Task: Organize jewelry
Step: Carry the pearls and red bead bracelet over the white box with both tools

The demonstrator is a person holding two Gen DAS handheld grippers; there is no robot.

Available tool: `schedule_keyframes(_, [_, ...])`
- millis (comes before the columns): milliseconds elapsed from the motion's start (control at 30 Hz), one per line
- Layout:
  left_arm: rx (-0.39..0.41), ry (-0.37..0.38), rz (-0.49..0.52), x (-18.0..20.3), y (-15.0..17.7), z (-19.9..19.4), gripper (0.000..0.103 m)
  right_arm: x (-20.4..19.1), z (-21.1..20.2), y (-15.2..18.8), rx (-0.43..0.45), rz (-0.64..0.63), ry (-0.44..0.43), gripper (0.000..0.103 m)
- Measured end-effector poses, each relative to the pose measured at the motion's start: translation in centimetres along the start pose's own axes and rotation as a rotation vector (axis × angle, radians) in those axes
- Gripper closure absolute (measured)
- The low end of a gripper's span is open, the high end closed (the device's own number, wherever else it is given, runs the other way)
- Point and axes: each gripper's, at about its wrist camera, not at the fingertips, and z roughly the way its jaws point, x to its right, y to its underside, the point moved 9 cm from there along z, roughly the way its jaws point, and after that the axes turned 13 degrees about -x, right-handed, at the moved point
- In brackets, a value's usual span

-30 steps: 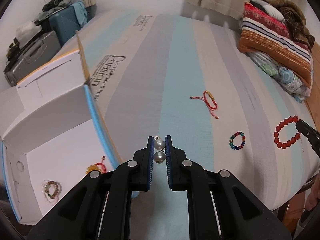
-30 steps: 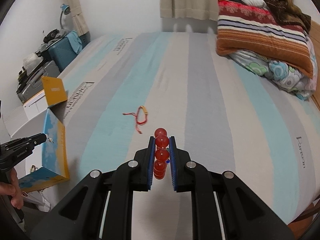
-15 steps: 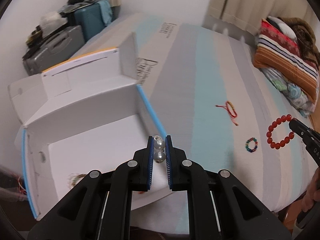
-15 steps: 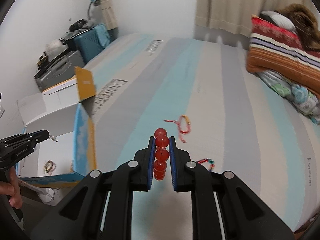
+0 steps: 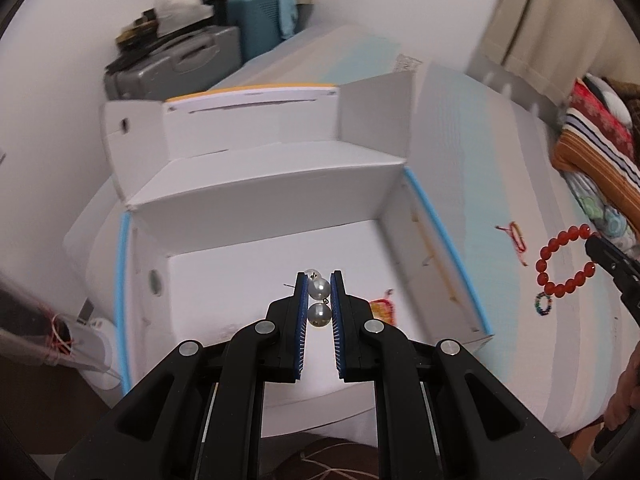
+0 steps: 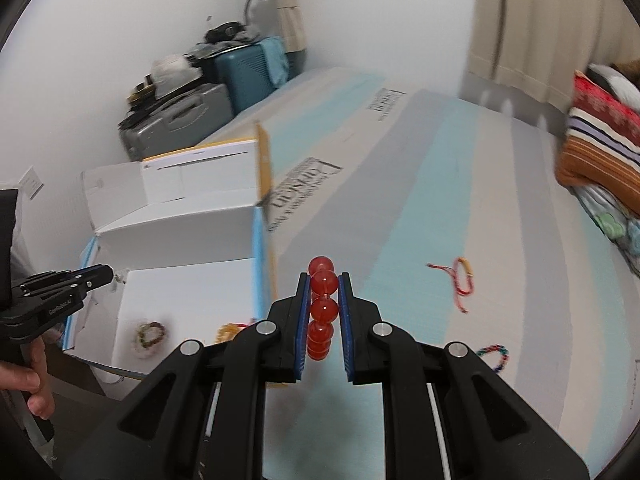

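Two pearl earrings, round and glossy white, pinched between blue pads of left gripper, lined up along the jaws, one bead behind the other, small clear bead at the tip. Held above open white box at bed's edge. Red bead bracelet, translucent round beads, clamped likewise in right gripper, its row running along the jaws and out past the tips, above the striped bed beside the box.

"parisian" on the mattress
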Motion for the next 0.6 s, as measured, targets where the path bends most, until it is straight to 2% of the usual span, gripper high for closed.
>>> schedule_keyframes(267, [-0.047, -0.010, -0.063, -4.2, 1.8, 1.9, 0.093, -5.9, 2.2, 0.3, -0.041, -0.080, -0.031, 0.090])
schedule_keyframes(600, [-0.116, -0.004, -0.112, -7.4, 3.6, 4.8, 0.093, -11.9, 7.4, 1.7, -0.161, -0.169, -0.063, 0.090])
